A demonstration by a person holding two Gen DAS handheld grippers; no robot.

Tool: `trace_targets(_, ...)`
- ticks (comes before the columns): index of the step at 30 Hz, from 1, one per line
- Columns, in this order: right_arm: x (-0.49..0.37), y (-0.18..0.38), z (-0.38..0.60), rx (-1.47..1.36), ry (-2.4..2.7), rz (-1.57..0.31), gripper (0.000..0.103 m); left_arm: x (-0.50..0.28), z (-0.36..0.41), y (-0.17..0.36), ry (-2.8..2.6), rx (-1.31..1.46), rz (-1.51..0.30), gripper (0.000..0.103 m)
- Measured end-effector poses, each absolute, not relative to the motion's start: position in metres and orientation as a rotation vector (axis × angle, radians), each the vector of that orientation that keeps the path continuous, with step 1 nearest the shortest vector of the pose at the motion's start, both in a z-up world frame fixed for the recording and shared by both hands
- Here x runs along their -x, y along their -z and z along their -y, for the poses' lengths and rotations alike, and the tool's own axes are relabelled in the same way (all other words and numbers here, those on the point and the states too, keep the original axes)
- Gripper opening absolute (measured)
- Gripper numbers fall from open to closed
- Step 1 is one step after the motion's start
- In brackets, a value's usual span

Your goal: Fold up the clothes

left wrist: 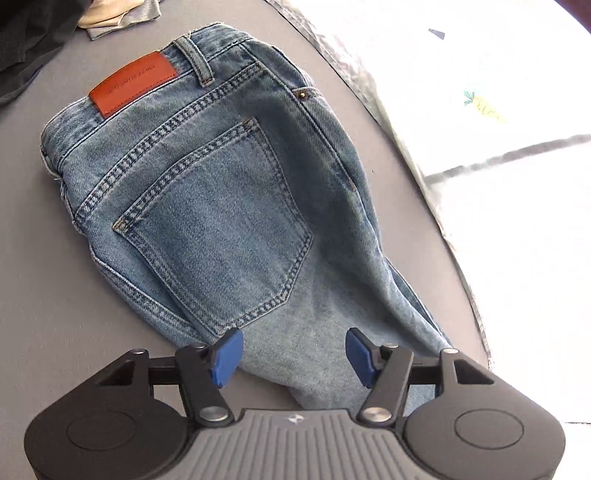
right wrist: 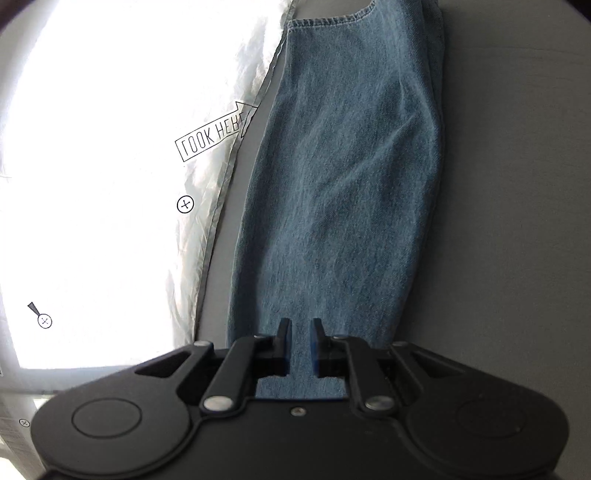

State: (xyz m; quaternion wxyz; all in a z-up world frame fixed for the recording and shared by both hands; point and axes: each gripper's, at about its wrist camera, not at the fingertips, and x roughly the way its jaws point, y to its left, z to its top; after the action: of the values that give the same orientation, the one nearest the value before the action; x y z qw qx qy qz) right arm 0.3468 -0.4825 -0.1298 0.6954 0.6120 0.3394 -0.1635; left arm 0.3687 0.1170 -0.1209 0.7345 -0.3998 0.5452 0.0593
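Light blue jeans (left wrist: 221, 203) lie flat on the grey table (left wrist: 37, 295), back side up, showing a back pocket (left wrist: 218, 236) and a brown leather patch (left wrist: 133, 85) at the waistband. My left gripper (left wrist: 293, 354) hovers over the seat just below that pocket. Its blue pads (left wrist: 227, 354) stand well apart with nothing between them. In the right wrist view the jeans' legs (right wrist: 343, 184) stretch away toward a hem at the top. My right gripper (right wrist: 301, 330) sits at the near end of the legs, its jaws drawn to a narrow slot with denim in it.
A white printed sheet (left wrist: 498, 110) with a silvery edge borders the table beside the jeans; in the right wrist view this sheet (right wrist: 92, 147) lies left of the legs. A dark garment (left wrist: 22, 48) and a grey-beige cloth (left wrist: 118, 14) lie past the waistband. Bare grey table (right wrist: 517, 184) runs right of the legs.
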Motion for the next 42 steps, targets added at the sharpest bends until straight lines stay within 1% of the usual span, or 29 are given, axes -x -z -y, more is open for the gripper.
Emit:
trace_targets(3, -0.385, 0.142, 0.429, -1.380, 0.286, -0.821, 0.008, -0.402, -0.116, 0.117, -0.083, 0.871, -1.203, 0.053)
trace_targets(4, -0.400, 0.148, 0.409, -1.389, 0.261, -0.847, 0.006, -0.411, -0.115, 0.118, -0.062, 0.866, -1.212, 0.048)
trace_targets(5, -0.412, 0.153, 0.392, -1.394, 0.243, -0.868, 0.004, -0.422, -0.113, 0.121, -0.033, 0.863, -1.226, 0.040)
trace_targets(6, -0.423, 0.157, 0.377, -1.395, 0.231, -0.887, 0.003, -0.431, -0.109, 0.124, -0.010, 0.859, -1.243, 0.036)
trace_targets(7, -0.433, 0.159, 0.364, -1.383, 0.227, -0.900, 0.002, -0.439, -0.105, 0.129, 0.013, 0.856, -1.260, 0.029)
trace_targets(9, -0.453, 0.162, 0.340, -1.358, 0.221, -0.913, 0.001, -0.453, -0.096, 0.138, 0.048, 0.856, -1.292, 0.020)
trace_targets(10, -0.461, 0.163, 0.333, -1.349, 0.222, -0.914, 0.000, -0.461, -0.090, 0.145, 0.065, 0.863, -1.305, 0.012)
trace_targets(11, -0.468, 0.163, 0.326, -1.342, 0.222, -0.913, 0.000, -0.467, -0.085, 0.150, 0.073, 0.872, -1.314, 0.008)
trace_targets(14, -0.488, 0.166, 0.316, -1.313, 0.231, -0.930, 0.000, -0.485, -0.072, 0.165, 0.091, 0.915, -1.330, 0.005)
trace_targets(17, -0.504, 0.174, 0.314, -1.301, 0.243, -0.960, 0.000, -0.497, -0.063, 0.175, 0.076, 0.946, -1.338, 0.005)
trace_targets(25, -0.532, 0.189, 0.317, -1.282, 0.242, -0.983, 0.000, -0.519, -0.056, 0.186, 0.019, 0.941, -1.318, 0.005)
trace_targets(30, -0.541, 0.190, 0.317, -1.278, 0.260, -0.992, 0.000, -0.529, -0.058, 0.179, 0.000, 0.951, -1.307, 0.005)
trace_targets(32, -0.538, 0.187, 0.315, -1.279, 0.276, -0.998, 0.000, -0.524, -0.058, 0.165, 0.020, 0.934, -1.293, 0.005)
trace_targets(35, -0.528, 0.177, 0.306, -1.206, 0.313, -1.025, 0.000, -0.510, -0.057, 0.147, 0.039, 0.917, -1.268, 0.005)
trace_targets(37, -0.524, 0.172, 0.299, -1.160, 0.329, -1.043, 0.000, -0.505, -0.052, 0.146, 0.049, 0.903, -1.292, 0.005)
trace_targets(42, -0.528, 0.179, 0.287, -1.149, 0.311, -1.072, 0.000, -0.508, -0.042, 0.157, 0.048, 0.871, -1.342, 0.005)
